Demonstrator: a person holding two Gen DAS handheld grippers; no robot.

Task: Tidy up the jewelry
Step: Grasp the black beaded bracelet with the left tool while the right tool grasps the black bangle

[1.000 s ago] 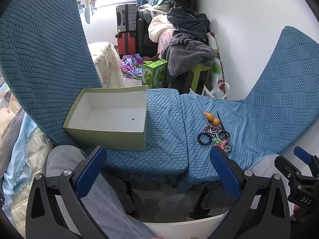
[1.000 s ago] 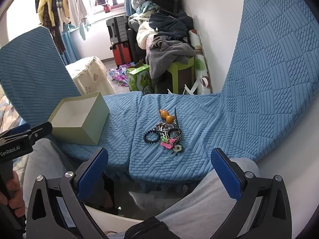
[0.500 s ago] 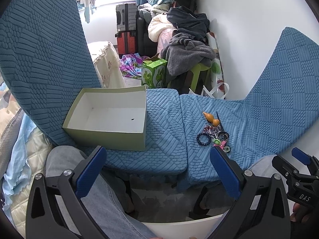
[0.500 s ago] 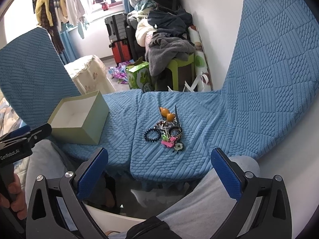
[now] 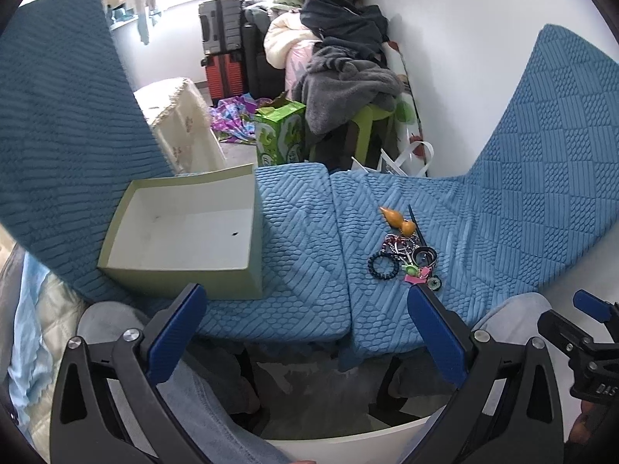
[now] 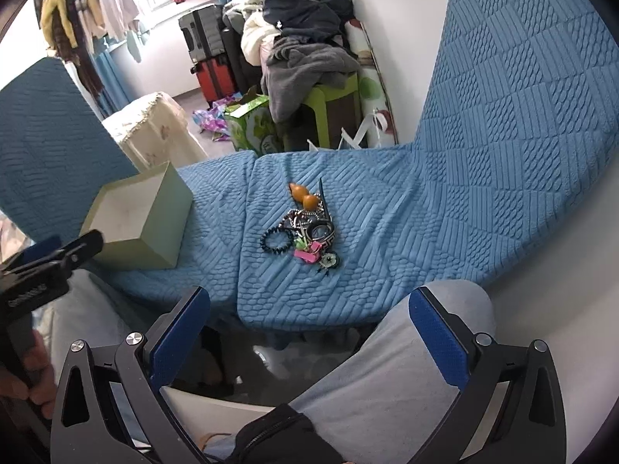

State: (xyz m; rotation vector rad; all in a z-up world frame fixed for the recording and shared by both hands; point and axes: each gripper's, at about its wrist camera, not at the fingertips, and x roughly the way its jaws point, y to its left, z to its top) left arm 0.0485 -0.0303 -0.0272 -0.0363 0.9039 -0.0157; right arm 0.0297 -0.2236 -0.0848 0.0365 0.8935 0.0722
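Hovering low over the person's knees, left gripper (image 5: 305,321) & right gripper (image 6: 309,321) both spread wide, holding nothing. Jewelry pile (image 6: 303,230) on blue cushion (image 6: 387,232), right of empty box (image 5: 182,232). Messy room w/ clothes behind.

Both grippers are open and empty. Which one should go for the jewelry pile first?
Right, probably. The jewelry pile lies nearly straight ahead of the right gripper, while the left gripper faces more toward the green box.

Left gripper (image 5: 305,324), right gripper (image 6: 309,324): jaws wide apart.
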